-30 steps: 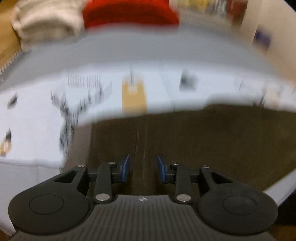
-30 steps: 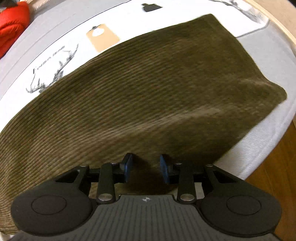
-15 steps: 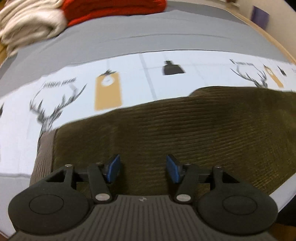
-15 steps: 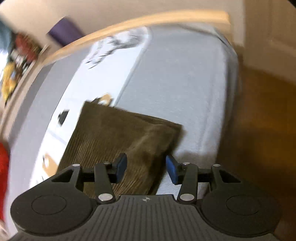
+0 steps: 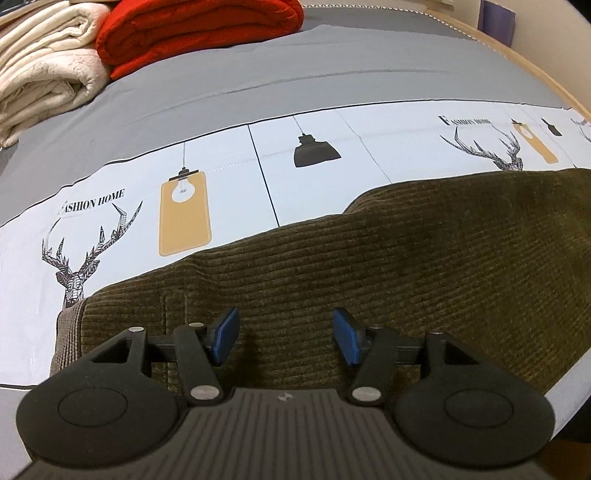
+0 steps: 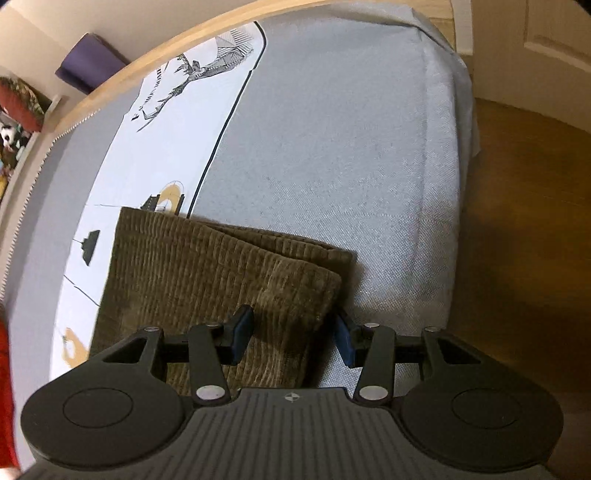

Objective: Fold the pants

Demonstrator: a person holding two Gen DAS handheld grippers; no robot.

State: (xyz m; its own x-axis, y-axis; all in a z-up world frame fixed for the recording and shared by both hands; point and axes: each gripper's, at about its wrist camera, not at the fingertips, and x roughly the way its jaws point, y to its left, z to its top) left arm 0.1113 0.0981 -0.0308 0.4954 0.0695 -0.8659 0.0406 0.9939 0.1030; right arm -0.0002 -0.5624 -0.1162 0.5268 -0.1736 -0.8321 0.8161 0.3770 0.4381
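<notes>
Olive-brown corduroy pants (image 5: 369, 266) lie folded flat on the bed, with the waistband end at the left. My left gripper (image 5: 284, 336) is open and empty, hovering just above the pants near their waist end. In the right wrist view the pants (image 6: 207, 280) show a doubled folded corner near the bed's side edge. My right gripper (image 6: 291, 336) is open and empty, its jaws standing on either side of that near folded corner without holding it.
The bed (image 5: 332, 85) has a grey cover with a white printed band (image 5: 229, 170) of deer and lamps. Folded red (image 5: 192, 26) and cream (image 5: 40, 74) blankets lie at its far left. The bed's edge (image 6: 447, 206) drops to a wooden floor (image 6: 524, 229) on the right.
Both grippers have opened wider and hold nothing. The right gripper swung from over the pants' middle to their folded corner at the bed's edge. The left view steadied.
</notes>
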